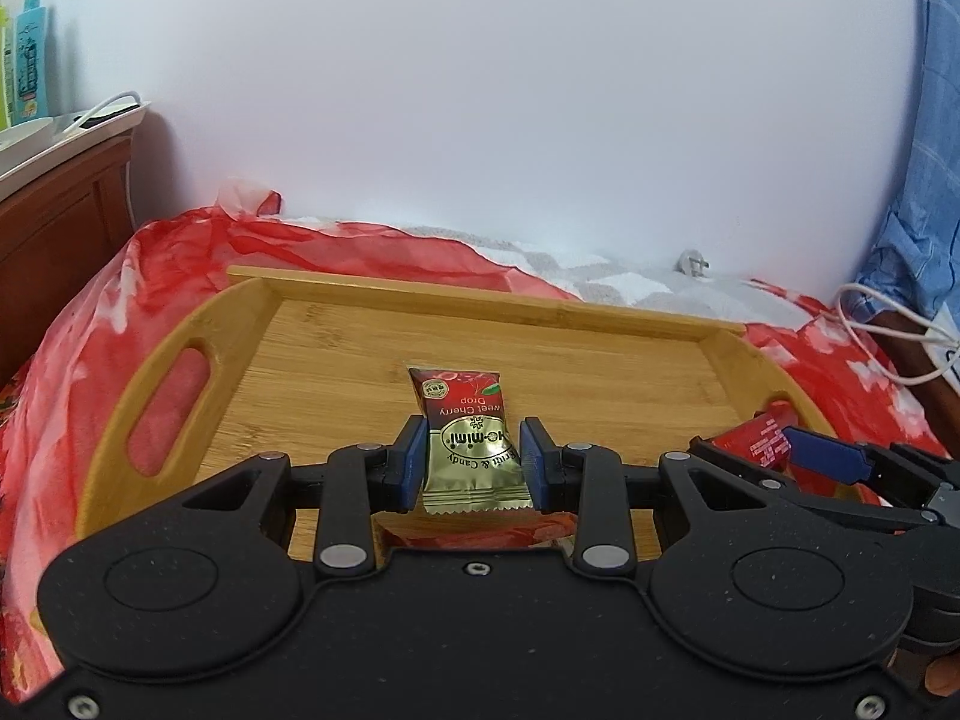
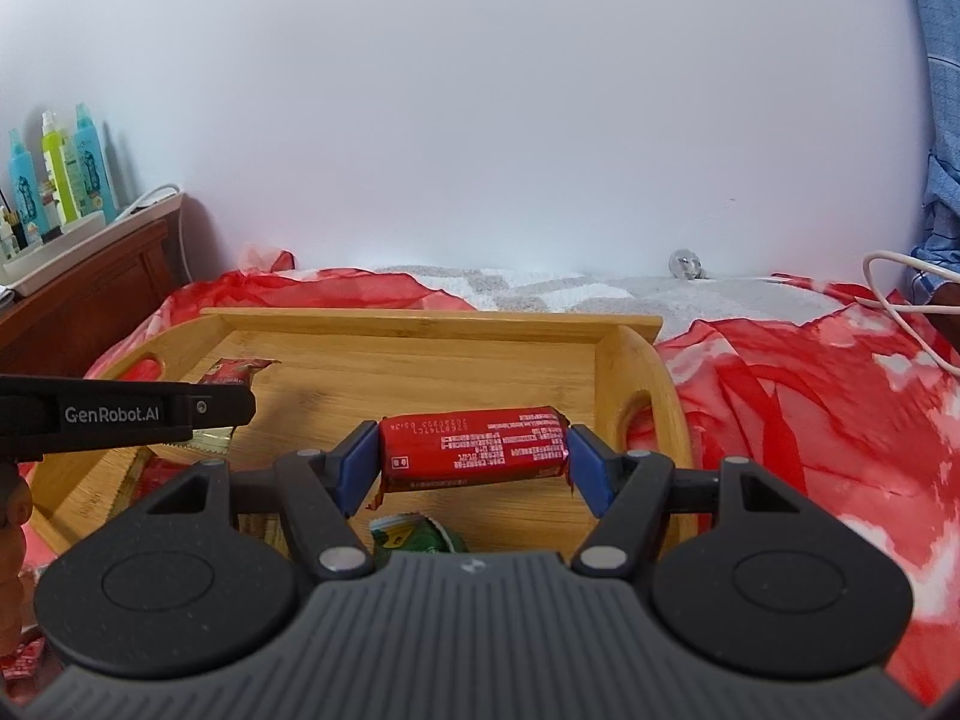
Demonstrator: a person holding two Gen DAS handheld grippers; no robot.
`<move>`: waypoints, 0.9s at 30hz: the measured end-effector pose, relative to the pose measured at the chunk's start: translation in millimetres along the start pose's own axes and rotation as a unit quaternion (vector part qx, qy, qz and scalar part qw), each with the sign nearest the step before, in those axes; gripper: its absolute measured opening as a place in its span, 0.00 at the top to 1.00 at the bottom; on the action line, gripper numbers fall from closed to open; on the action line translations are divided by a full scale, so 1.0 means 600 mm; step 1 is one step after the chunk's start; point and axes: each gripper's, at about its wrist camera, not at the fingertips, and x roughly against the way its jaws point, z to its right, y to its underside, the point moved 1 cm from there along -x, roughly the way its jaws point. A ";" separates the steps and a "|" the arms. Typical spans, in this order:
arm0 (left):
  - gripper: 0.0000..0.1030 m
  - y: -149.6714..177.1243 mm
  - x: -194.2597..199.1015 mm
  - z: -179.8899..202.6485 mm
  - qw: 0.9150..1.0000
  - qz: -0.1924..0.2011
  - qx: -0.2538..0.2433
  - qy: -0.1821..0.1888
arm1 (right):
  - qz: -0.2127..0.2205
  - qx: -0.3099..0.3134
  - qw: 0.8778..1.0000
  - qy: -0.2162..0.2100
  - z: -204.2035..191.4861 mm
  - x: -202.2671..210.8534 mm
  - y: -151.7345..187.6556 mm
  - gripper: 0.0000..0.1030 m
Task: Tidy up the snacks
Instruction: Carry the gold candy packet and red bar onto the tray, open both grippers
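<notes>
A wooden tray [image 1: 360, 336] with cut-out handles lies on a red patterned cloth. My left gripper [image 1: 474, 459] is shut on a gold and red candy packet [image 1: 471, 441], held over the tray's middle with its blue pads pressing both sides. My right gripper [image 2: 474, 462] is shut on a red snack bar [image 2: 474, 450] held lengthwise between its blue pads, above the right part of the tray [image 2: 420, 321]. In the left wrist view the red bar [image 1: 753, 441] and a right finger [image 1: 825, 456] show at the right. A green wrapper [image 2: 417, 537] lies on the tray below the bar.
A red packet [image 1: 480, 531] lies on the tray under the left gripper. A dark wooden cabinet [image 2: 90, 294] with bottles [image 2: 60, 174] stands at the left. White cable [image 2: 900, 300] and blue fabric [image 1: 918, 180] are at the right. A white wall is behind.
</notes>
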 end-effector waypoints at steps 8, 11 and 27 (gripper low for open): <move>0.70 0.008 -0.014 0.008 1.000 -0.006 -0.017 -0.003 | -0.012 0.005 1.000 0.004 0.001 -0.013 0.004 0.33; 0.70 0.010 -0.018 0.009 1.000 -0.008 -0.020 -0.004 | -0.013 0.007 1.000 0.007 0.001 -0.017 0.005 0.33; 0.69 0.015 -0.033 0.009 1.000 -0.017 -0.018 -0.013 | -0.027 0.012 0.999 0.013 -0.001 -0.023 0.004 0.33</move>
